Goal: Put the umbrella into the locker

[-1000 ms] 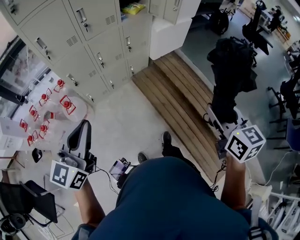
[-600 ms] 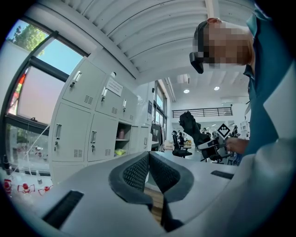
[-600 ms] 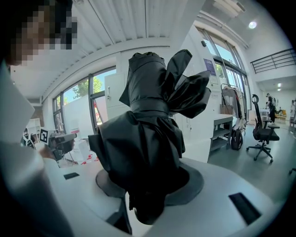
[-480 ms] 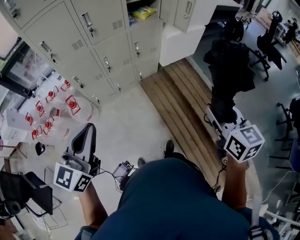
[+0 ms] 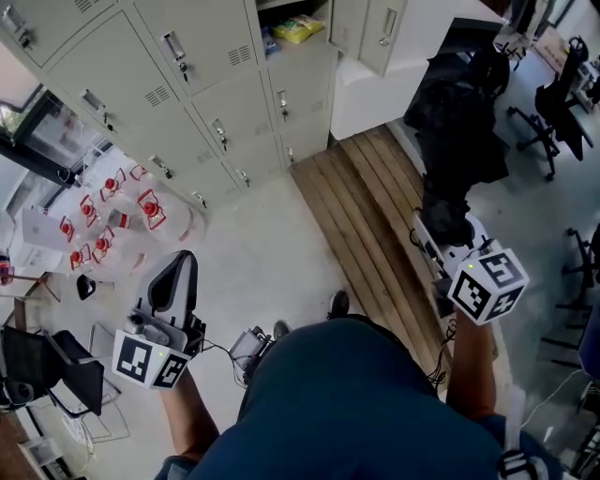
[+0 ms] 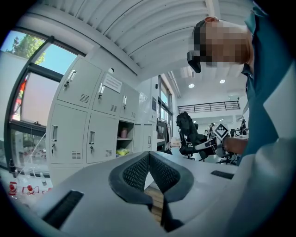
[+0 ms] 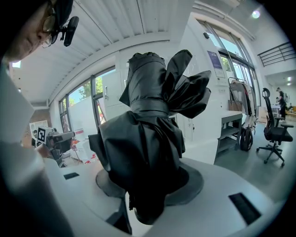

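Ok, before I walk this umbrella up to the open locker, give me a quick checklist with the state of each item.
1. Umbrella clamped in the right gripper: ok.
2. Umbrella folded, with the strap wrapped round it: ok.
3. Left gripper free: ok, jaws together on nothing.
4. Locker door swung open: ok.
5. Enough room inside beside the yellow packet: cannot tell.
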